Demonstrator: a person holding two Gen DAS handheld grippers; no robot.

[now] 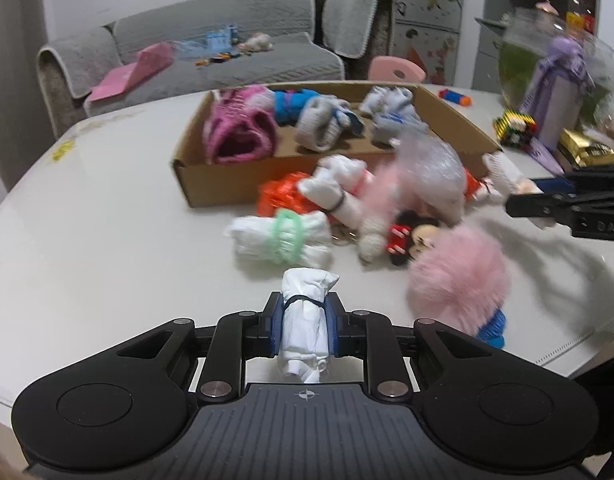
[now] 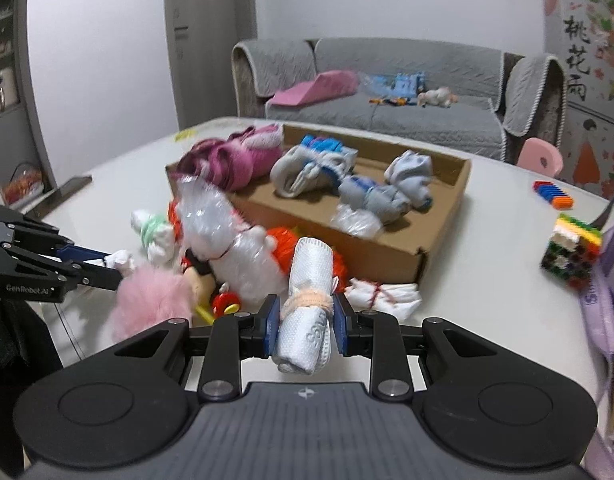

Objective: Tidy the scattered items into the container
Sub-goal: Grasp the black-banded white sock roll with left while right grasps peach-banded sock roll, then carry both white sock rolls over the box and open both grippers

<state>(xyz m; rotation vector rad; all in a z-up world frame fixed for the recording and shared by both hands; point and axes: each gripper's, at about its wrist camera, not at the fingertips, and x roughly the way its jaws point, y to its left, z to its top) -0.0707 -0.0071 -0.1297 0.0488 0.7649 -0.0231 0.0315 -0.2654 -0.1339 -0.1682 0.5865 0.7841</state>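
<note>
a: what is the left gripper (image 1: 305,322) doing?
b: it is clamped on a white roll tied with a dark band (image 1: 305,320), both blue pads against its sides, held above the white table (image 1: 107,200).
a: and the right gripper (image 2: 305,325)?
b: clenched on a white textured roll with a peach band (image 2: 307,308), which stands nearly upright between its pads.
a: where is the cardboard box (image 2: 447,216)?
b: on the table ahead of both grippers. inside it lie a pink knitted piece (image 1: 239,128), a grey and blue bundle (image 1: 323,120) and a pale bundle (image 1: 391,112).
a: what is outside the box?
b: a heap just in front of its near wall: a white roll with a green band (image 1: 283,238), an orange item (image 1: 279,196), a bubble-wrap packet (image 1: 431,168), a dark-haired doll (image 1: 411,236) and a pink fluffy pompom (image 1: 459,276). another white bundle with red thread (image 2: 383,294) lies beside the box's near corner in the right wrist view.
a: anything farther off?
b: a grey sofa (image 2: 387,80) behind the table, and a block toy (image 2: 571,252) near the right edge.
</note>
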